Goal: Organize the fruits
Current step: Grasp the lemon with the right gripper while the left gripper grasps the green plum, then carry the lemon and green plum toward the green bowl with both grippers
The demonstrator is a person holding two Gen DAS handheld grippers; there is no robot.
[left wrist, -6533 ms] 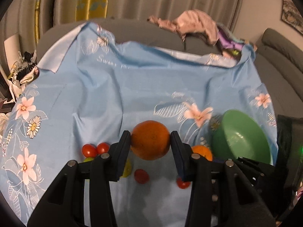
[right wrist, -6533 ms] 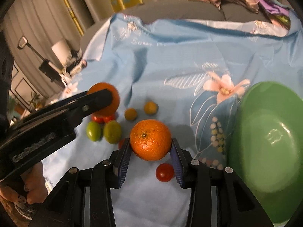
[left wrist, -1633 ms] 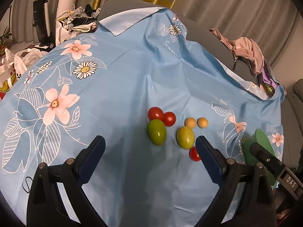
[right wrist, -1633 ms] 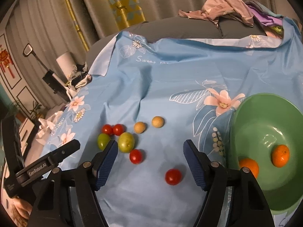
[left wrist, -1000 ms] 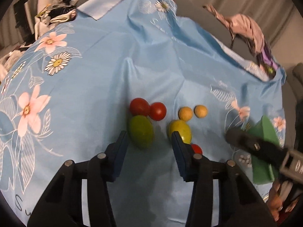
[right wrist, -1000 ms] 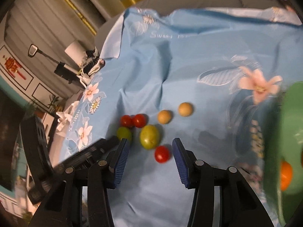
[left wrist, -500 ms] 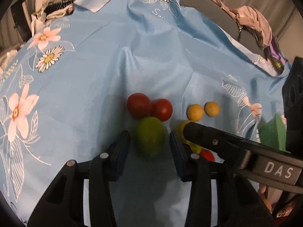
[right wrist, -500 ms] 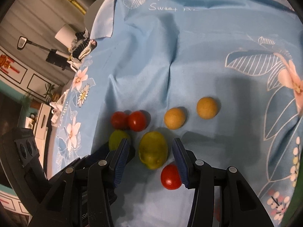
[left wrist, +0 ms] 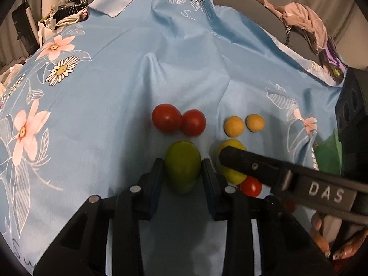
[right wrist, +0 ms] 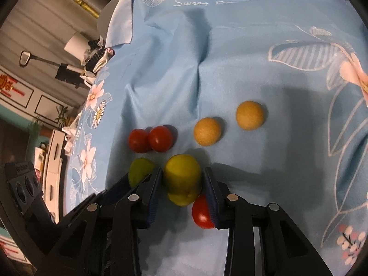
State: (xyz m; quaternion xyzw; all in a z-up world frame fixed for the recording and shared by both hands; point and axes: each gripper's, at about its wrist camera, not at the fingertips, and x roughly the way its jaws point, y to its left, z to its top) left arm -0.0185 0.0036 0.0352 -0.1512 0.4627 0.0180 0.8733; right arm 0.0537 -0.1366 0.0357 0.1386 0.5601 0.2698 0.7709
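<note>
The left hand-held gripper [left wrist: 182, 169] reaches low over the blue floral cloth [left wrist: 115, 87] covering the surface, its two blue pads pinching a green fruit [left wrist: 183, 166] from either side. The fruit rests on the cloth or just above it; which one cannot be told. Just beside it, the right hand-held gripper [right wrist: 182, 180] comes in from the right, nearly parallel, and pinches a yellow-green fruit [right wrist: 182, 179] between its own pads. In the left wrist view its near finger [left wrist: 248, 163] crosses over that fruit, so the two tools sit very close together, with little room between them.

A small red tomato [right wrist: 202, 214] lies touching the right tool's right pad, partly tucked behind it. Ahead of both tools, two red tomatoes [left wrist: 178, 123] lie touching each other, and two small orange-yellow round fruits [left wrist: 243, 124] lie near them to the right, slightly apart. Beyond this cluster the cloth runs on wrinkled toward its far edge, where a heap of pinkish clothes [left wrist: 303, 23] lies. A sliver of a green bowl [left wrist: 329, 154] shows at the right of the left wrist view, near the cloth's right border.
</note>
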